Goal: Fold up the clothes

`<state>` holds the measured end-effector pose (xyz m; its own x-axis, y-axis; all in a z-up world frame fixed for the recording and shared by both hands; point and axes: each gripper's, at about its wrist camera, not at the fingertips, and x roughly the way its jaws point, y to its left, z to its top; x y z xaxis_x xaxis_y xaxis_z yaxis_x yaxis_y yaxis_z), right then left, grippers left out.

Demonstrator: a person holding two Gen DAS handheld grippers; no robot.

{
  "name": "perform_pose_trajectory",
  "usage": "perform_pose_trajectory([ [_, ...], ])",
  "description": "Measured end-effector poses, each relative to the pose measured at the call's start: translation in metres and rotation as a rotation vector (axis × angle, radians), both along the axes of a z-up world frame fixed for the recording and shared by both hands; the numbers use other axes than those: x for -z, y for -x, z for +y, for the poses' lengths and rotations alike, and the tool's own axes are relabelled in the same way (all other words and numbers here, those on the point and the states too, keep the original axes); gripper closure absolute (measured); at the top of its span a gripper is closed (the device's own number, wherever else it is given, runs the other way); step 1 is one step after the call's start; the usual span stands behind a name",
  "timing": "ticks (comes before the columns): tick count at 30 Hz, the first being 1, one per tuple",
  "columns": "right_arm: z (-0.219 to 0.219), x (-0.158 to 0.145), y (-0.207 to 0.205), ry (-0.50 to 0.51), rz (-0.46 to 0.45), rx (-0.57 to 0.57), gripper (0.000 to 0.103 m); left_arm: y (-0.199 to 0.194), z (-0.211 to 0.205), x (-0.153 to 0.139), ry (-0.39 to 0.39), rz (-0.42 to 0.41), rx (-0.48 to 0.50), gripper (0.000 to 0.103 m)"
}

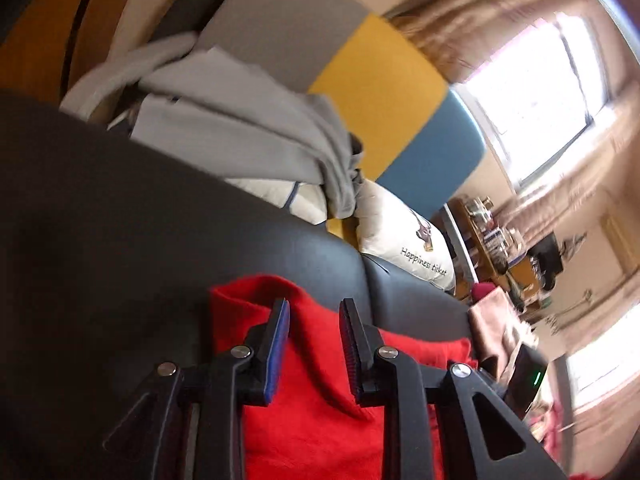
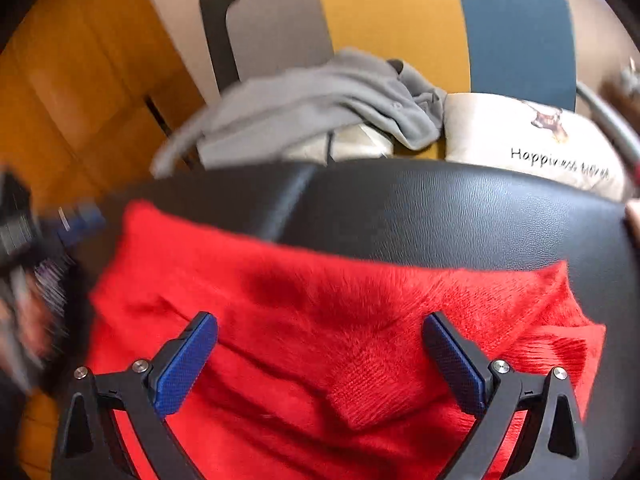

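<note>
A red knitted sweater (image 2: 320, 320) lies rumpled on a black leather surface (image 2: 460, 216); it also shows in the left wrist view (image 1: 320, 400). My left gripper (image 1: 314, 312) is over the sweater's upper edge, jaws a little apart with nothing between the pads. My right gripper (image 2: 320, 328) is wide open just above the middle of the sweater, empty. The left gripper appears blurred at the left edge of the right wrist view (image 2: 48, 240).
Behind the black surface lie a grey garment (image 2: 320, 100) and a cream pillow with writing (image 2: 540, 140) on a grey, yellow and blue headboard (image 2: 400, 20). Wooden cupboard (image 2: 80, 80) at left. In the left view, a bright window (image 1: 540, 92) and cluttered shelf (image 1: 492, 236).
</note>
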<state>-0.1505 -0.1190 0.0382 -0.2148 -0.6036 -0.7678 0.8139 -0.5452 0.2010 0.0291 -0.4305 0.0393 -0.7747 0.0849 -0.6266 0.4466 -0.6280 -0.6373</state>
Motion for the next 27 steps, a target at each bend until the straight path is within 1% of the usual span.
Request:
perform_pose_trajectory([
  [1, 0.001, 0.004, -0.005, -0.012, 0.043, -0.014, 0.0, 0.004, -0.006, 0.006, -0.052, 0.002, 0.035, 0.079],
  [2, 0.002, 0.009, -0.01, -0.024, 0.085, -0.028, 0.0, 0.006, -0.008, 0.009, -0.07, -0.005, 0.052, 0.079],
  [3, 0.003, 0.013, -0.015, -0.027, 0.126, -0.04, 0.0, 0.008, -0.008, 0.011, -0.072, -0.017, 0.065, 0.079],
  [4, 0.004, 0.015, -0.017, -0.025, 0.145, -0.043, 0.0, 0.011, -0.007, 0.013, -0.088, -0.015, 0.087, 0.079],
  [6, 0.004, 0.016, -0.018, -0.023, 0.151, -0.04, 0.0, 0.017, -0.006, 0.017, -0.115, -0.012, 0.124, 0.079],
  [7, 0.004, 0.016, -0.018, -0.019, 0.151, -0.037, 0.0, 0.019, -0.004, 0.018, -0.111, -0.013, 0.125, 0.079],
  [9, 0.004, 0.017, -0.017, -0.014, 0.151, -0.035, 0.0, 0.023, -0.004, 0.022, -0.13, -0.008, 0.128, 0.078],
  [12, 0.003, 0.018, -0.018, -0.01, 0.156, -0.034, 0.0, 0.037, -0.006, 0.034, -0.144, -0.054, 0.109, 0.078],
  [15, 0.002, 0.018, -0.019, -0.008, 0.159, -0.032, 0.0, 0.038, -0.008, 0.036, -0.17, -0.046, 0.064, 0.079],
  [17, 0.0, 0.018, -0.019, -0.008, 0.161, -0.031, 0.0, 0.029, -0.007, 0.031, -0.15, -0.024, 0.042, 0.079],
  [18, 0.0, 0.018, -0.019, -0.008, 0.161, -0.031, 0.0, 0.029, -0.007, 0.031, -0.145, -0.026, 0.043, 0.079],
  [19, 0.0, 0.018, -0.018, -0.008, 0.162, -0.032, 0.0, 0.031, -0.01, 0.033, -0.153, -0.036, 0.043, 0.079],
  [21, 0.0, 0.019, -0.019, -0.008, 0.164, -0.032, 0.0, 0.04, -0.015, 0.041, -0.192, -0.047, 0.054, 0.079],
  [22, 0.0, 0.018, -0.019, -0.009, 0.165, -0.032, 0.0, 0.044, -0.016, 0.042, -0.193, -0.045, 0.046, 0.079],
  [24, -0.001, 0.018, -0.02, -0.011, 0.168, -0.031, 0.0, 0.044, -0.018, 0.038, -0.139, -0.035, -0.03, 0.089],
  [25, -0.001, 0.018, -0.02, -0.012, 0.168, -0.03, 0.0, 0.044, -0.018, 0.038, -0.111, -0.043, -0.059, 0.093],
  [27, -0.001, 0.018, -0.02, -0.01, 0.169, -0.028, 0.0, 0.044, -0.016, 0.049, -0.052, -0.129, -0.073, 0.099],
])
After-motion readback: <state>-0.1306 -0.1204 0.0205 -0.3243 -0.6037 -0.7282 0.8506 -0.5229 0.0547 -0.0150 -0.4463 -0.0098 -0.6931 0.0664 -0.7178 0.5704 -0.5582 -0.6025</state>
